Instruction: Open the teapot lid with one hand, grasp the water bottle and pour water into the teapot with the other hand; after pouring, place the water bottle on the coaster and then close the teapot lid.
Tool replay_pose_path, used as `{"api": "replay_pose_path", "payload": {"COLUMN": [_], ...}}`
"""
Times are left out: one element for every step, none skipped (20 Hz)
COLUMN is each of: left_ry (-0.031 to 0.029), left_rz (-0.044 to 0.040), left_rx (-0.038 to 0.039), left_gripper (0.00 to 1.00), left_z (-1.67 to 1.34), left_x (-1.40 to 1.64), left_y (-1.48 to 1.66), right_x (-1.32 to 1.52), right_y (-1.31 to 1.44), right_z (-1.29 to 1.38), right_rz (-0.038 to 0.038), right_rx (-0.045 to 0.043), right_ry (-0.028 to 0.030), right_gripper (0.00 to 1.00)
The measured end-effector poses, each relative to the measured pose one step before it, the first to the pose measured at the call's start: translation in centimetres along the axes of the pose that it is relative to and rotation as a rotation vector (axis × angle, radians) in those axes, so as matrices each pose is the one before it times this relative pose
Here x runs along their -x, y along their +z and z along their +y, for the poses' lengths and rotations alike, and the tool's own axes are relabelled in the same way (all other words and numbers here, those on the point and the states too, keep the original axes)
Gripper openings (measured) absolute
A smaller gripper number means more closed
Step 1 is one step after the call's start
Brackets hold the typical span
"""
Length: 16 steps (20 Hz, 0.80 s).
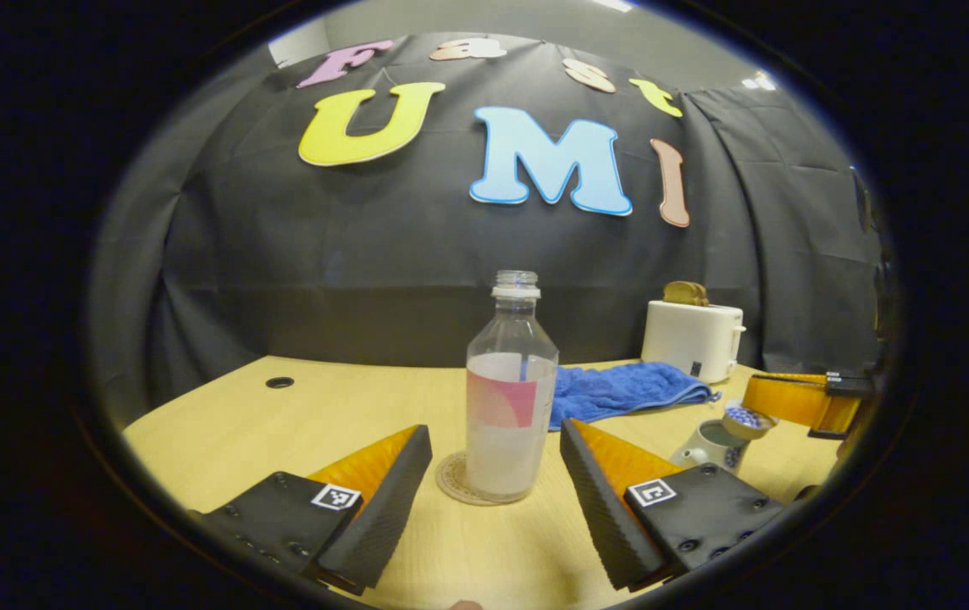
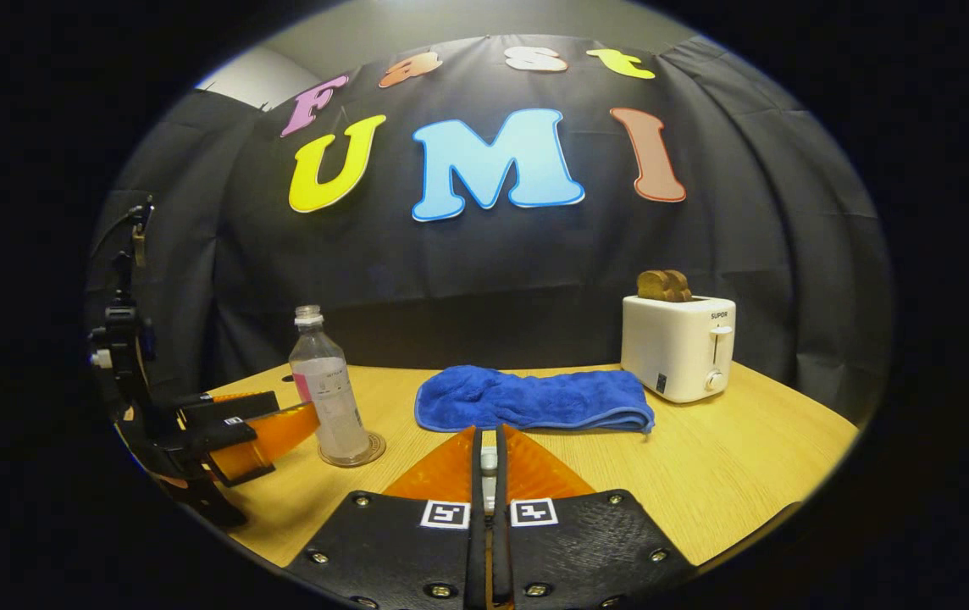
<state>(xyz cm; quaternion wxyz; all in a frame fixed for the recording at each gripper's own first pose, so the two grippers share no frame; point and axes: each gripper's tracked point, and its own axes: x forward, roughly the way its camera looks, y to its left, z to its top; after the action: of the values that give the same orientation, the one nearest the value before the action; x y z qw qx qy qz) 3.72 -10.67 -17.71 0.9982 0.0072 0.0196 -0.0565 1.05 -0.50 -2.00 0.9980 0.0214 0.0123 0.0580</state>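
The water bottle (image 1: 511, 391) stood upright on its coaster (image 1: 456, 481), dead ahead between the left claw's (image 1: 495, 474) wide-open fingers, untouched.

Both views face the wall, sharing the bottle (image 1: 510, 398).

A blue towel (image 2: 534, 397) lies folded on the wooden tabletop (image 2: 730, 474), near the middle toward the back. Just beside it, to its right in the right gripper view, stands a white toaster (image 2: 678, 347) with two slices of toast (image 2: 663, 285) sticking up from its slots.
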Motion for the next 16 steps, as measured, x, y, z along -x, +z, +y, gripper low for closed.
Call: {"api": "replay_pose_path", "payload": {"left_ry": [0.00759,0.00492,0.00221,0.00224,0.00099,0.00048,-0.0022,-0.00128,0.00115,0.0011,0.00321,0.0024,0.00172,0.00376,0.00249,0.00146], "left_rz": [-0.0073,-0.00859,-0.00278,0.00045,0.00091,-0.00288,-0.00093,0.00051,-0.0005,-0.00087,-0.0018,-0.0016,-0.00618,-0.00452,-0.0025,-0.00091], "left_rx": [-0.00588,-0.00705,-0.00557,-0.00362,0.00005,0.00578,0.00646,0.00613,0.00411,0.00358,0.00277,0.00151,0.00175,0.00137,-0.00055,-0.00237], "left_gripper": [1.0,1.0,1.0,1.0,1.0,1.0,1.0,1.0,1.0,1.0,1.0,1.0,1.0,1.0,1.0,1.0], "left_z": [0.314,0.22,0.204,0.119,0.058,0.006,0.018,0.035,-0.017,0.008,-0.037,0.016,-0.007,-0.102,-0.054,-0.091], "left_x": [0.547,0.616,0.533,0.538,0.38,0.391,0.345,0.325,0.201,0.182,0.31,0.112,0.33,0.246,0.228,0.109], "left_y": [0.132,0.202,-0.016,-0.051,-0.082,0.077,-0.004,0.06,-0.017,-0.025,0.071,0.041,0.213,0.11,0.048,-0.067], "right_x": [-0.054,-0.15,-0.272,-0.264,-0.259,-0.257,-0.118,-0.075,-0.068,-0.121,-0.231,-0.174,-0.06,0.001,-0.03,-0.086], "right_y": [0.075,0.127,0.149,-0.193,-0.201,-0.228,-0.351,-0.017,0.14,-0.252,-0.315,-0.238,-0.217,0.043,-0.146,-0.214], "right_z": [-0.003,-0.047,-0.005,0.102,0.156,0.259,0.148,-0.065,-0.19,-0.167,0.032,0.034,0.021,-0.075,-0.021,0.071], "right_rz": [-0.00339,-0.00577,-0.00094,0.00356,0.00465,0.00951,0.0081,0.00083,0.00028,0.00235,0.00776,0.00923,0.00597,-0.00211,0.00257,0.00556], "right_rx": [0.00124,0.00567,0.00699,0.00617,0.00622,0.01127,0.01165,0.00962,0.00347,-0.0024,-0.00553,-0.00545,-0.00318,-0.00364,-0.00355,0.00278], "right_ry": [-0.00086,-0.00483,-0.00529,-0.00119,0.00143,0.00184,0.00062,-0.00616,-0.00488,-0.00504,-0.0004,0.0006,-0.00141,-0.00067,-0.00011,0.0008], "right_gripper": [0.03,0.03,0.03,0.03,0.03,0.03,0.03,0.03,0.03,0.03,0.03,0.03,0.03,0.03,0.03,0.03]}}
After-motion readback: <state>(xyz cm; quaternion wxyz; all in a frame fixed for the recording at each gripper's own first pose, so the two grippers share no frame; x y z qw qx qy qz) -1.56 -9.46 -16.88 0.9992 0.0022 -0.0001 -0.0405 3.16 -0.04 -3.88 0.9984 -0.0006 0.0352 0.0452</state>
